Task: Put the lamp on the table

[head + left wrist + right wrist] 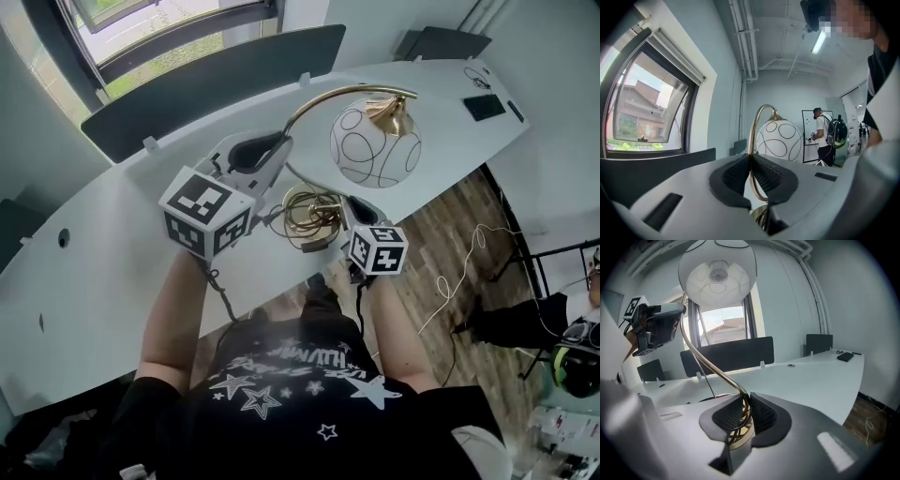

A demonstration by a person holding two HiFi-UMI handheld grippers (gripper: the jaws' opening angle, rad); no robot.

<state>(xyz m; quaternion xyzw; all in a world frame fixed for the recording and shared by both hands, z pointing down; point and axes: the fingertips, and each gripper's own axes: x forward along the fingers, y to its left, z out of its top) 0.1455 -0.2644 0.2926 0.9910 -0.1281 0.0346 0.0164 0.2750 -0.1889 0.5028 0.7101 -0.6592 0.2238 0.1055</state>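
Lamp sits mid-frame in the head view, held over the near edge of the white table. Its white globe shade, with thin black circles on it, hangs from a curved brass stem. The coiled brass base is low at centre; can't tell if it touches the tabletop. Left gripper has its jaws nearly together, ribbed pads pinching the stem on the upper part of the curve, nothing else between them. Right gripper is the same: narrow gap, pads clamped on the stem low down, just above the base. In the head view the left one is up-left of the base and the right one is just below-right of it, close together. Outward from there: dark divider screens run along the table's far edge, window at upper left, black phone on the table at upper right. Wood floor on the right, with a white cable trailing across it. A person with a backpack stands in the background of the left gripper view.
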